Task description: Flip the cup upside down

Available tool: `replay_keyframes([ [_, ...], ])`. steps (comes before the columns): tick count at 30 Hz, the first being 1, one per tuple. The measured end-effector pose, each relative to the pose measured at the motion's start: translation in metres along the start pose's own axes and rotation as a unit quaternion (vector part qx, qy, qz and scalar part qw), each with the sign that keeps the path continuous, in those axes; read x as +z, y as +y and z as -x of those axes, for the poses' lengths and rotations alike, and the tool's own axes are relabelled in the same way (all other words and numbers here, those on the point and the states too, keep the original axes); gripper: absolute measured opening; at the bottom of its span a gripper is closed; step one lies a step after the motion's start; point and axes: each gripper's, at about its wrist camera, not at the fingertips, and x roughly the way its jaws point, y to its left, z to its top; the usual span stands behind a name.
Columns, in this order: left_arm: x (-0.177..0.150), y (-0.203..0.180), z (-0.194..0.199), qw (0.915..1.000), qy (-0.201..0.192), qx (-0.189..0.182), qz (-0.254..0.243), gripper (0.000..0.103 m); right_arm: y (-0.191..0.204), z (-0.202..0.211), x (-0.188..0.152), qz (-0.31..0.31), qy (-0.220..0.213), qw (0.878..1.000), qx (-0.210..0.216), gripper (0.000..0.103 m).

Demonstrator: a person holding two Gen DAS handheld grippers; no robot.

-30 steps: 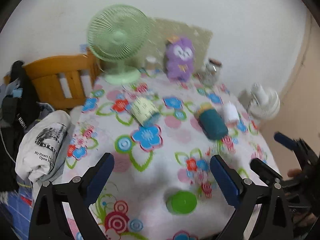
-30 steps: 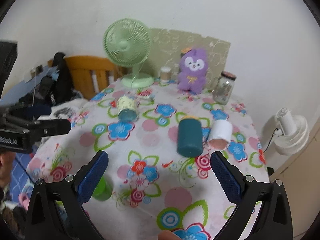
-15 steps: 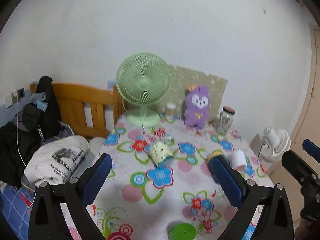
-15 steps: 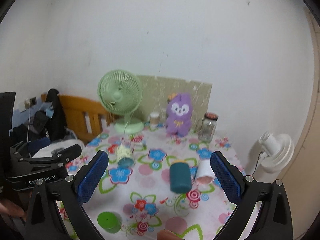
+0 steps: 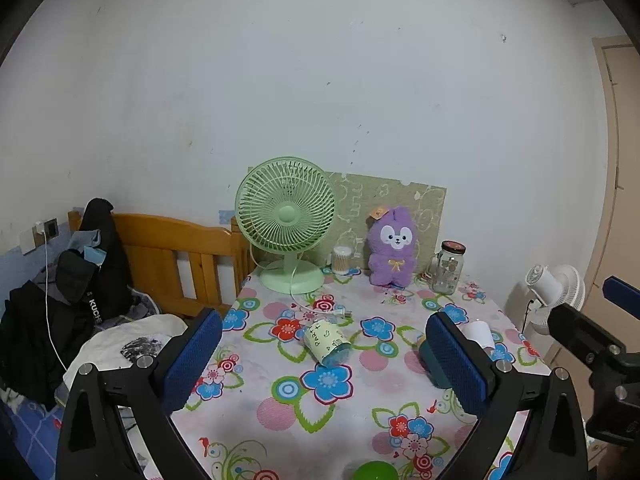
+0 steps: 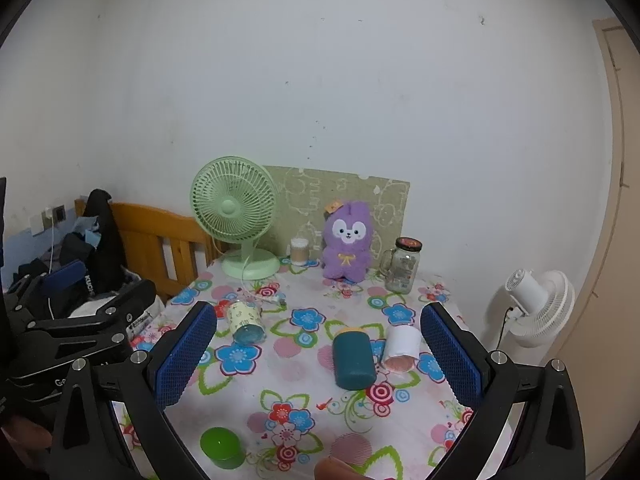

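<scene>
Several cups lie on their sides on the floral tablecloth (image 6: 304,384): a pale yellow printed cup (image 6: 245,319) (image 5: 326,344), a dark teal cup (image 6: 353,360) (image 5: 431,364) and a white cup (image 6: 401,347) (image 5: 478,333). A green cup (image 6: 221,447) (image 5: 374,472) stands with its flat end up near the front edge. My left gripper (image 5: 324,364) is open and empty, held above the table's near side. My right gripper (image 6: 318,354) is open and empty, also raised over the near side. The left gripper also shows in the right wrist view (image 6: 72,320).
At the back stand a green desk fan (image 6: 236,220), a cotton-swab jar (image 6: 299,249), a purple plush toy (image 6: 349,240) and a glass jar mug (image 6: 402,266). A wooden bed frame (image 5: 176,256) with clothes lies left. A white fan (image 6: 536,304) stands right of the table.
Both grippers have risen and tilted up away from the table, so the cups look smaller and farther. Both stay open and empty. Nothing on the table moved.
</scene>
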Motion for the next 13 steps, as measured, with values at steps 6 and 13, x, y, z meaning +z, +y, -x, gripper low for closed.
replay_keyframes([
  [6, -0.0013, 0.0006, -0.0006, 1.0000, 0.002, -0.002, 0.001, 0.103, 0.0012, 0.0014, 0.0011, 0.000, 0.000, 1.000, 0.000, 0.103],
  [13, -0.0031, 0.0013, -0.0024, 0.9999, 0.004, -0.005, 0.009, 0.103, 0.0024, 0.0024, 0.0015, 0.002, -0.001, 1.000, -0.001, 0.103],
])
